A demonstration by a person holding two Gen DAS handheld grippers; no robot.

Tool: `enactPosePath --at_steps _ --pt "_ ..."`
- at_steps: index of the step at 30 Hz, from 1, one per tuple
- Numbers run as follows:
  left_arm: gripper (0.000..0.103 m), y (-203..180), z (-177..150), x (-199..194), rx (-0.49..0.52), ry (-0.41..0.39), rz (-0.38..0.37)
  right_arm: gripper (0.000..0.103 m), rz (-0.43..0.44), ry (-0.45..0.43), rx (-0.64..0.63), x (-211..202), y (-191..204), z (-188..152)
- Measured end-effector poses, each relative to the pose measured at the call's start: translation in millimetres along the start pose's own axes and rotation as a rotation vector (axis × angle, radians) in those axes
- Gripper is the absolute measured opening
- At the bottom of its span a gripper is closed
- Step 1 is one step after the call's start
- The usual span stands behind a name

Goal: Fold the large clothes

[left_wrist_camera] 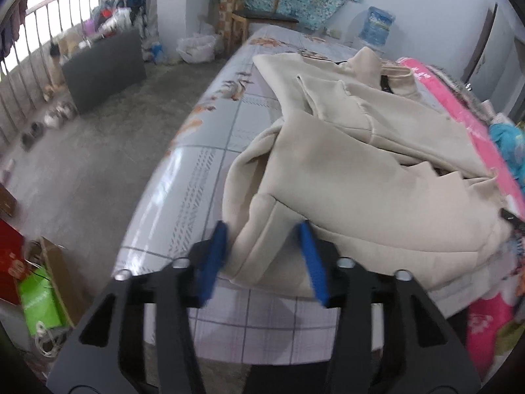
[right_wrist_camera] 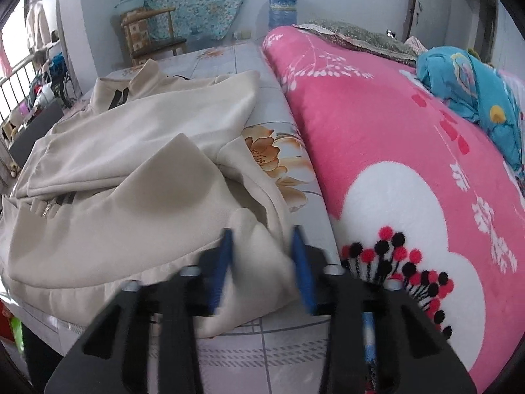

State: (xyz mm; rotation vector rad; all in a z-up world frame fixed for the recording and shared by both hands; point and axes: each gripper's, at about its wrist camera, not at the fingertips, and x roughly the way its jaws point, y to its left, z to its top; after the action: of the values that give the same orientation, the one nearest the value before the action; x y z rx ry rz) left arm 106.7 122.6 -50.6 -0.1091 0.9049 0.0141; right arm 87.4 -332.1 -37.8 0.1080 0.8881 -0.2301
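Observation:
A large cream jacket (left_wrist_camera: 354, 164) lies crumpled on the bed sheet (left_wrist_camera: 210, 151), collar at the far end. It also shows in the right wrist view (right_wrist_camera: 124, 170), with dark stripes and a zipper. My left gripper (left_wrist_camera: 264, 229) is open, its blue fingers (left_wrist_camera: 215, 256) on either side of the jacket's near left hem fold. My right gripper (right_wrist_camera: 262, 238) is open, its blue fingers (right_wrist_camera: 303, 269) straddling the jacket's near right corner. Neither is closed on the cloth.
A pink floral blanket (right_wrist_camera: 410, 164) covers the bed's right side, with a blue bundle (right_wrist_camera: 472, 85) on it. Left of the bed is concrete floor (left_wrist_camera: 82, 170) with a dark box (left_wrist_camera: 105, 65), bags and a railing. A wooden chair (left_wrist_camera: 259, 13) stands at the far end.

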Motion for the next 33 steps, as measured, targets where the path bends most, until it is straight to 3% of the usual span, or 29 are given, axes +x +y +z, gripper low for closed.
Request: enactPosePath --at_steps 3,7,11,14,17,18,20,21,24,29,33 --pt "0.011 -3 2 -5 0.008 -0.027 0.049 0.013 0.019 -0.035 -0.002 -10 3 1" --pt "0.008 -3 5 -32 0.017 -0.067 0.066 0.011 0.048 -0.107 0.030 -47 -3 3" --pt "0.008 2 1 -58 0.028 -0.056 0.050 0.011 0.072 -0.108 0.052 -70 -9 -4" --pt "0.012 11 -11 -43 0.027 0.009 0.044 0.016 0.069 -0.042 0.054 -57 -14 -18" --pt "0.029 26 -16 -37 -0.031 0.024 0.022 0.026 0.063 0.029 0.108 -39 -28 -26" --pt "0.033 29 -14 -42 -0.039 0.006 0.019 0.029 0.071 0.019 0.123 -42 -30 -27" --pt "0.045 29 -10 -61 -0.023 -0.079 0.007 0.033 0.068 -0.087 0.133 -68 -31 -23" --pt "0.050 24 -8 -71 0.001 -0.124 -0.014 0.044 0.064 -0.152 0.102 -83 -26 -21" --pt "0.052 -2 0 -77 0.062 -0.147 -0.135 0.052 0.106 -0.218 0.015 -100 -3 -12" --pt "0.053 -70 5 -45 0.141 -0.054 -0.347 0.053 0.267 -0.086 -0.128 -61 64 -2" --pt "0.053 -121 -1 -21 0.207 0.018 -0.433 0.053 0.314 -0.004 -0.175 -32 103 -8"
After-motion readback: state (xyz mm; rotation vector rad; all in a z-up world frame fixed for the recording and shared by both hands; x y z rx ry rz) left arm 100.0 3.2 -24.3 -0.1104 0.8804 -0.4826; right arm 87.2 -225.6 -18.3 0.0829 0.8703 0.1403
